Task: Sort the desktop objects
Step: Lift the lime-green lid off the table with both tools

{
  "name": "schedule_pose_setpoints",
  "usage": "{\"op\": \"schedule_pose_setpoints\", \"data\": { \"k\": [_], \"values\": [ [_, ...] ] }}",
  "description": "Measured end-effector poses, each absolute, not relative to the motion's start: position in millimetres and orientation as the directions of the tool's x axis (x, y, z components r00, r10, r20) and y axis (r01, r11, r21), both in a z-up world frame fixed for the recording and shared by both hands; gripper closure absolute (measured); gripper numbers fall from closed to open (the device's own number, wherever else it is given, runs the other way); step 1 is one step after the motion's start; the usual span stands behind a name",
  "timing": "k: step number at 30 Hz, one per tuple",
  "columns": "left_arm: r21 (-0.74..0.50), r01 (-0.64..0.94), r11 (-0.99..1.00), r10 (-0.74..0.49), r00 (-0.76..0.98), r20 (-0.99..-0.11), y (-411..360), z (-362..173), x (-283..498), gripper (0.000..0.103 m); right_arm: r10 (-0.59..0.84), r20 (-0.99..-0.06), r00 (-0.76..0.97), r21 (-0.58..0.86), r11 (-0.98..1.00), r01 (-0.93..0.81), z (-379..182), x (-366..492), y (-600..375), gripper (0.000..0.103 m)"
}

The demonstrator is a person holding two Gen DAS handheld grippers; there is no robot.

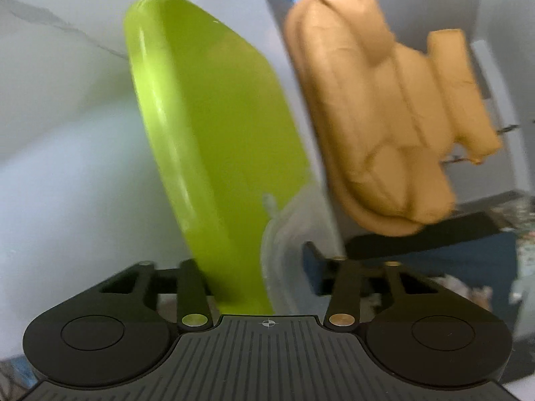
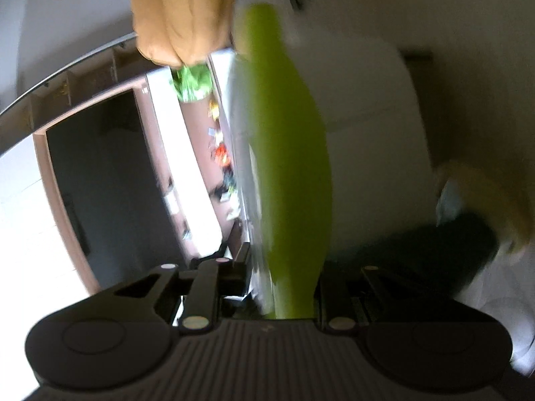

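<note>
A lime-green lid (image 1: pixel 214 140) sits on a translucent plastic box (image 1: pixel 284 250), and the pair stands on edge between my left gripper's (image 1: pixel 264 277) fingers, which are shut on it. The right wrist view shows the same green lid (image 2: pixel 294 180) edge-on, blurred, with my right gripper (image 2: pixel 282 280) shut on its near end. A tan fabric thing (image 1: pixel 378 110), like a glove or pouch, hangs just right of the lid. It appears again at the top as the tan fabric (image 2: pixel 180 16), with a crumpled green scrap (image 2: pixel 194 83) below it.
A pale marbled surface (image 1: pixel 50 117) fills the left. A dark blue shape (image 1: pixel 468 260) and a black bar (image 1: pixel 418 240) lie at lower right. A dark framed screen (image 2: pixel 100 173) and small colourful items (image 2: pixel 220 153) stand behind the lid.
</note>
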State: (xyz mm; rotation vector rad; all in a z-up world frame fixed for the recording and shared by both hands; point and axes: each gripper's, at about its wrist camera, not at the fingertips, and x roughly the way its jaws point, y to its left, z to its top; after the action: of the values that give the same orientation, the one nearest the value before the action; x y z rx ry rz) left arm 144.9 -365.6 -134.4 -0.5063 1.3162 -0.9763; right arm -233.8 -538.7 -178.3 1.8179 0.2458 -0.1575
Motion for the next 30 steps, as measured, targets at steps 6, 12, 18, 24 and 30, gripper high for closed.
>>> {"op": "schedule_pose_setpoints", "data": {
  "k": [6, 12, 18, 24, 30],
  "values": [
    [-0.726, 0.471, 0.501, -0.848, 0.096, -0.522, -351, -66, 125, 0.068, 0.042, -0.15, 0.988, 0.988, -0.035, 0.152, -122, -238, -532, 0.077],
    [-0.763, 0.498, 0.412, -0.908, 0.157, -0.389, -294, -6, 120, 0.068, 0.023, -0.095, 0.995, 0.952, 0.293, 0.084, -38, -236, -495, 0.073],
    [-0.651, 0.591, 0.476, -0.871, 0.418, -0.258, -170, 60, 109, 0.059, 0.193, 0.033, 0.981, 0.902, 0.416, -0.113, 26, -189, -448, 0.072],
    [-0.571, 0.486, 0.662, -0.711, 0.649, -0.271, -36, 69, 106, 0.05, 0.491, 0.054, 0.87, 0.888, 0.375, -0.267, 50, -82, -396, 0.069],
    [-0.605, 0.312, 0.732, -0.597, 0.721, -0.351, 41, 36, 129, 0.05, 0.666, -0.026, 0.746, 0.869, 0.384, -0.313, 37, 7, -331, 0.067]
  ]
}}
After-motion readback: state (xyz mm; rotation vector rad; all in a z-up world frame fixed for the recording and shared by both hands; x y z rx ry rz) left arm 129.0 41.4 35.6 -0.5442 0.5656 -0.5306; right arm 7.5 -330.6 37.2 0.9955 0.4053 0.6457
